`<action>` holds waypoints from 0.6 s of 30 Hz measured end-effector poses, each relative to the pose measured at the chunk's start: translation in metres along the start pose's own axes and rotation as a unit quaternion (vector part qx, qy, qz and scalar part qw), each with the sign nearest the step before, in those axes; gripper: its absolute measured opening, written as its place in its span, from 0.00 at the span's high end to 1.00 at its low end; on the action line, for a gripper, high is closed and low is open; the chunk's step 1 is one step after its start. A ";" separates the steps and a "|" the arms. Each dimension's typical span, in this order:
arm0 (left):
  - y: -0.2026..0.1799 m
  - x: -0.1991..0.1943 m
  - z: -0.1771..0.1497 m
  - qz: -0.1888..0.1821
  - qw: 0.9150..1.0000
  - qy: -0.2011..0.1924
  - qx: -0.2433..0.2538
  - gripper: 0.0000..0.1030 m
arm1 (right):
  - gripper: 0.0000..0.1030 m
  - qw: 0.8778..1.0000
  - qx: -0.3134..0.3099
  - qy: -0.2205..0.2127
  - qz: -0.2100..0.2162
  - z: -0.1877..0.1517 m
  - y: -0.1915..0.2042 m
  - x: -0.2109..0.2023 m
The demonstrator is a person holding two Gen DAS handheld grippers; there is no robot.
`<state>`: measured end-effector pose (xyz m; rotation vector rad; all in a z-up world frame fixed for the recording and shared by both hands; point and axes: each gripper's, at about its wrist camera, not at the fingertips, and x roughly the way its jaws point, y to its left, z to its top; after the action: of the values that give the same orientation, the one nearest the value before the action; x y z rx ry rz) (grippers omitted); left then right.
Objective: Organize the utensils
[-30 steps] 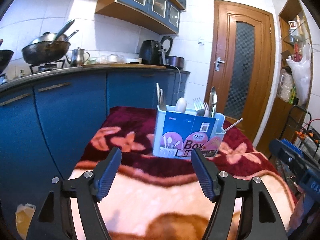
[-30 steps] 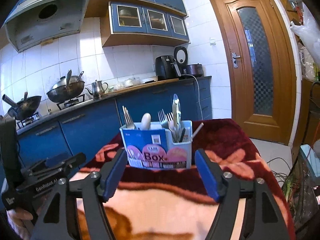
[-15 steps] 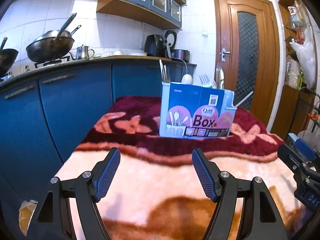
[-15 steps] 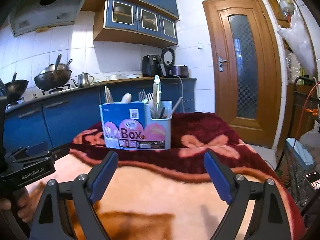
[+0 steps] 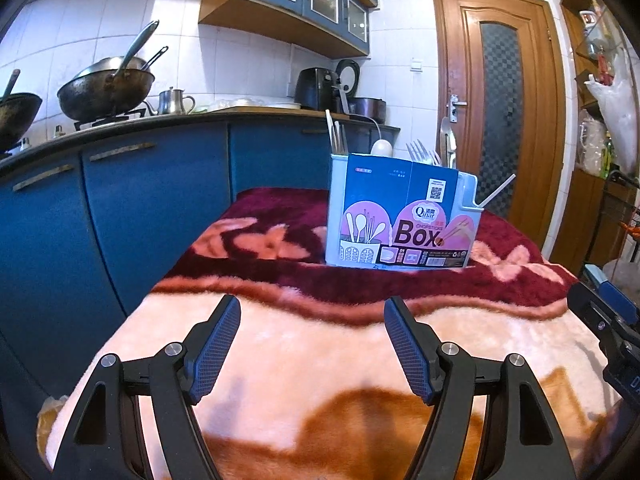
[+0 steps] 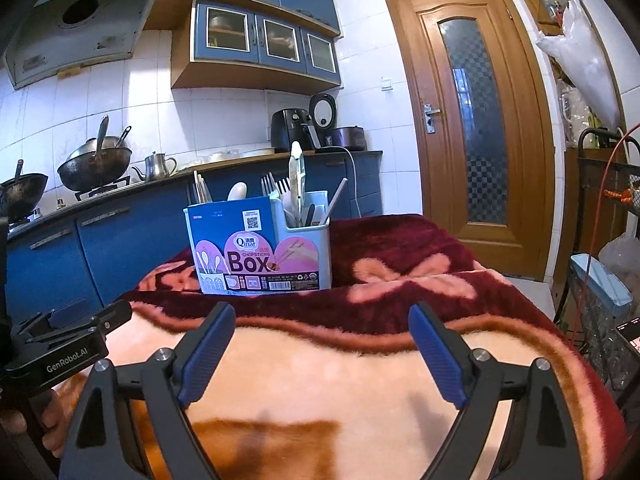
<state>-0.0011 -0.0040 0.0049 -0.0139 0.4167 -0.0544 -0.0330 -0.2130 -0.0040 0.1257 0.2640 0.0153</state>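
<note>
The left gripper [image 5: 312, 312] sits at the lower centre of its view, jaws spread wide and holding nothing. The right gripper [image 6: 322, 320] is likewise agape and bare; a hand [image 6: 38, 420] grips the left unit at lower left.

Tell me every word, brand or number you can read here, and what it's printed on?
"Box": big letters on the utensil holder's card sleeve.
"Qinar": brand logo above it.
"CHOPSTICKS": small line under the logo.
"01", "02": tiny numbers along the sleeve's bottom strip.
"GenRobot.AI": on the left gripper's body, seen from the right wrist.
The QR code, barcode, top corner print and a partial marking on the right gripper's body are unreadable.
</note>
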 end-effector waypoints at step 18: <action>0.000 0.001 -0.001 0.000 1.000 0.000 0.004 0.27 | 0.12 1.000 -0.002 0.006 -0.003 -0.001 0.000 0.000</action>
<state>-0.0012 -0.0044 0.0035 -0.0061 0.4166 -0.0562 -0.0333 -0.2133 -0.0054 0.1219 0.2759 0.0104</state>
